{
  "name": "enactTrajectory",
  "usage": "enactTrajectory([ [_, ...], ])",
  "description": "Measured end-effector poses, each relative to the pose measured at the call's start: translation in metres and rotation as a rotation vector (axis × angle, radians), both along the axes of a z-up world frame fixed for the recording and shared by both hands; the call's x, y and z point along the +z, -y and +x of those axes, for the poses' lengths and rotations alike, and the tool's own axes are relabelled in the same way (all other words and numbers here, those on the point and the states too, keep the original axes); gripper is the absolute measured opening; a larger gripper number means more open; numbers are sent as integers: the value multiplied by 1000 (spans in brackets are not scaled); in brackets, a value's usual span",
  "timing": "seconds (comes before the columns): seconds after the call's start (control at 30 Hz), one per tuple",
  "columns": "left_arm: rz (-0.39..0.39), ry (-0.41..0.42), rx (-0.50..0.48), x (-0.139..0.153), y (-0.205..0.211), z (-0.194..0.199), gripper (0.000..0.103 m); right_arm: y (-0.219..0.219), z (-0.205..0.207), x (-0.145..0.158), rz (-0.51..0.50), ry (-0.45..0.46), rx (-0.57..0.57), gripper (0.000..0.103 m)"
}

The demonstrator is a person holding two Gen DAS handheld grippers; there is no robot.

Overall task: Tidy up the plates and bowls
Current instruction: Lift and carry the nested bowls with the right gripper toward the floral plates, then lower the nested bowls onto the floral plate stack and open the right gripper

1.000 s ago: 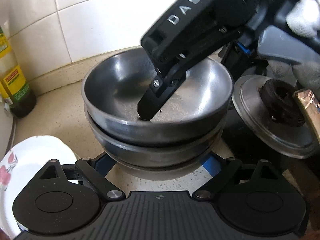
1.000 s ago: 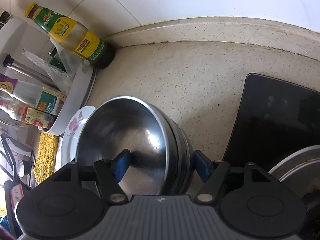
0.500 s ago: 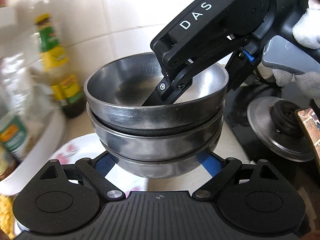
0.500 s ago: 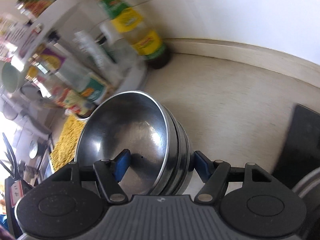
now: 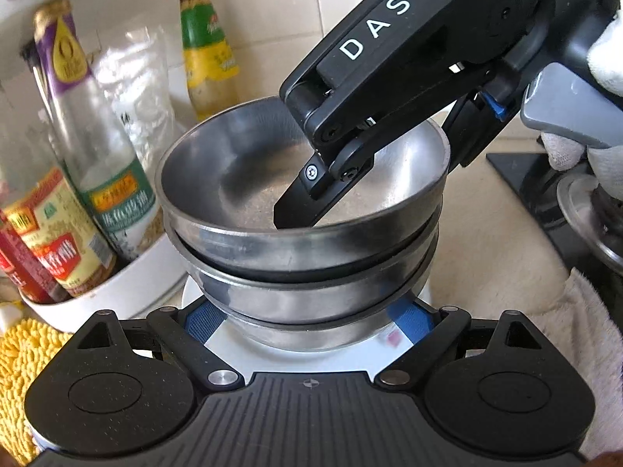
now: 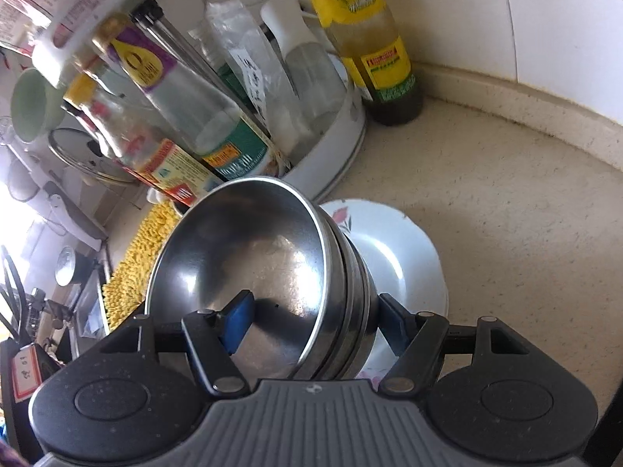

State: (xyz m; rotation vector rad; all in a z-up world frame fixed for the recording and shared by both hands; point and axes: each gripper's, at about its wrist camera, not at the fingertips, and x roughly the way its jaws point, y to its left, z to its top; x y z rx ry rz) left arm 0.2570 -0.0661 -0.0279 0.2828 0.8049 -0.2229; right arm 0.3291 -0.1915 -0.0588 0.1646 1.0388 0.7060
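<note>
Left wrist view: the left gripper point(image 5: 309, 321) cradles the bottom of a stack of steel bowls point(image 5: 307, 233), its blue pads pressed against the lowest bowl on either side, so it is clenched on the stack. The right gripper point(image 5: 373, 179) reaches in from the upper right; one finger sits inside the top bowl and the other runs down outside the rim, pinching the wall between them. A white plate point(image 5: 405, 344) shows just beneath the stack, and whether the bowls touch it cannot be told from here. A white tub of sauce bottles point(image 5: 97, 179) stands close on the left and a yellow mat point(image 5: 23, 362) lies at the lower left. Right wrist view: the right gripper point(image 6: 311, 323) is seen grasping the bowl stack point(image 6: 249, 272) across its near rim, one blue pad inside, the other outside. The flower-patterned plate point(image 6: 401, 257) lies on the counter point(image 6: 506, 214) directly behind and below the tilted stack, near the tub and a green-capped oil bottle point(image 6: 370, 43). Judged step: carrying the nested bowls to the plate. The next move calls for levelling the stack, centring it over the plate, lowering it until it sits flat, then releasing both grips without striking the bottles.
</note>
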Motion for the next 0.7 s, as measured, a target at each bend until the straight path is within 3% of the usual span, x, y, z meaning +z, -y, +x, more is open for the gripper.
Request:
enactTrajectory([
  [0.13,-15,-34,-14,-8,-9,2,94,-7,-2,-12,-20,-13,-35,86],
  [0.23,-67,-66,0,-9,-20,11,94,-10,0,-15,-19,-7,-58,85],
  [0.53,7,-63,-71,1,-38,-1,92,-23,-6,-13,-37,9,-85,83],
  [0.7,-33,-111,-74,4,-55,-8,92,-18,-15,-9,-54,16,-139,83],
])
